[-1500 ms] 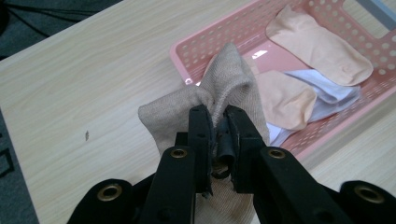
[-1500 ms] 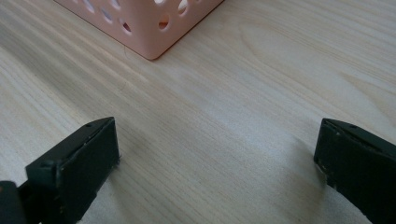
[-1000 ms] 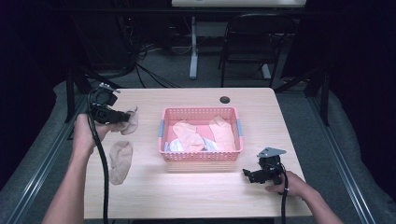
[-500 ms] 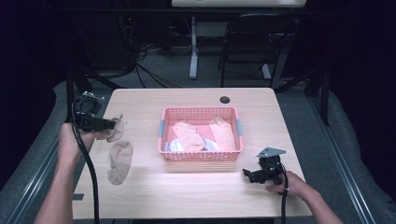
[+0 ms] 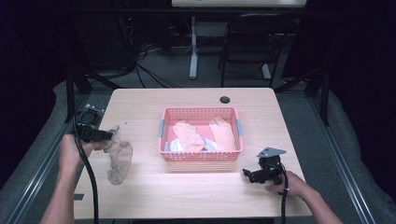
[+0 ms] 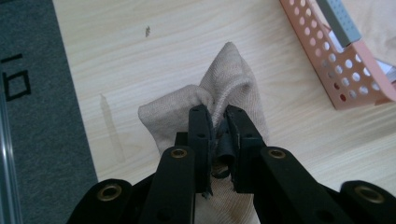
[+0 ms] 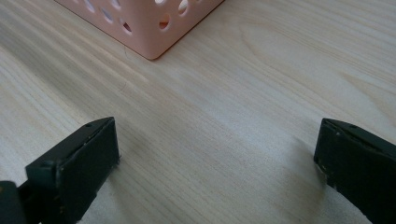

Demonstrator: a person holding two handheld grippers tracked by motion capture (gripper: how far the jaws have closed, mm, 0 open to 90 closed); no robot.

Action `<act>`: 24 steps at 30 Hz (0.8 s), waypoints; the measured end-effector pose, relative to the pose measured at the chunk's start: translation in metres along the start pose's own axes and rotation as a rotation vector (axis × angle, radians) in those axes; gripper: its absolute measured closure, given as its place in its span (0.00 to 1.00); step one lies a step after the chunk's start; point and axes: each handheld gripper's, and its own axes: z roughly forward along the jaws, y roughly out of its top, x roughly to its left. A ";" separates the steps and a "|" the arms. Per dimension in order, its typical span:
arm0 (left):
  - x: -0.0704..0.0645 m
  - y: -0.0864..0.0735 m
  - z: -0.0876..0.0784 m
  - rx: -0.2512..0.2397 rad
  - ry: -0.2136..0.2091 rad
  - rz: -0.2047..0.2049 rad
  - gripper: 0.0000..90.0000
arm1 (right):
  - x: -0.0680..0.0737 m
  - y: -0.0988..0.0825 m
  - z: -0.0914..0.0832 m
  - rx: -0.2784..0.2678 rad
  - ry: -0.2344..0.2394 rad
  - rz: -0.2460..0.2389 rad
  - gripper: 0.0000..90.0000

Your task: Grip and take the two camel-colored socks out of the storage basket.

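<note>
The left gripper (image 5: 108,136) was clamped on a beige sock (image 5: 119,161), pinching a fold of it near the table's (image 5: 140,107) left edge, with the rest lying on the wood. The right gripper (image 5: 247,174) rested with its jaws wide apart and empty near the front right corner, close to the pink basket (image 5: 201,156). Black marks on the grey strip beside the table in the left gripper view may have been writing, but were unreadable.

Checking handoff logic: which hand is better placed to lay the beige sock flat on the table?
Left. The left claw is already shut on the beige sock, which drapes onto the table left of the pink basket. The right claw rests open and holds nothing, across the basket from the sock.
</note>
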 end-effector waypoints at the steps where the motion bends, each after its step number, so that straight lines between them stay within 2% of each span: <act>1: 0.000 -0.002 0.003 0.008 -0.005 0.000 0.90 | 0.000 0.000 0.000 0.000 0.000 0.000 0.00; 10: 0.001 -0.014 0.026 0.040 -0.032 -0.018 0.90 | 0.000 0.000 0.000 -0.001 -0.001 0.000 0.00; 13: -0.002 -0.019 0.040 0.063 -0.042 -0.018 0.90 | 0.000 0.000 0.000 -0.002 0.000 0.001 0.00; 14: -0.002 -0.019 0.040 0.063 -0.042 -0.018 0.90 | 0.000 0.000 0.000 0.000 -0.001 0.000 0.00; 15: -0.002 -0.022 0.048 0.077 -0.048 -0.026 0.90 | 0.000 0.000 0.000 0.000 -0.001 0.000 0.00; 18: -0.001 -0.025 0.057 0.091 -0.046 -0.035 0.90 | 0.000 0.000 0.000 0.000 -0.001 0.000 0.00; 21: 0.000 -0.032 0.074 0.115 -0.043 -0.044 0.89 | 0.000 0.000 0.000 0.000 -0.001 0.000 0.00; 24: -0.001 -0.035 0.082 0.126 -0.038 -0.030 0.88 | 0.000 0.000 0.000 0.000 -0.001 0.000 0.00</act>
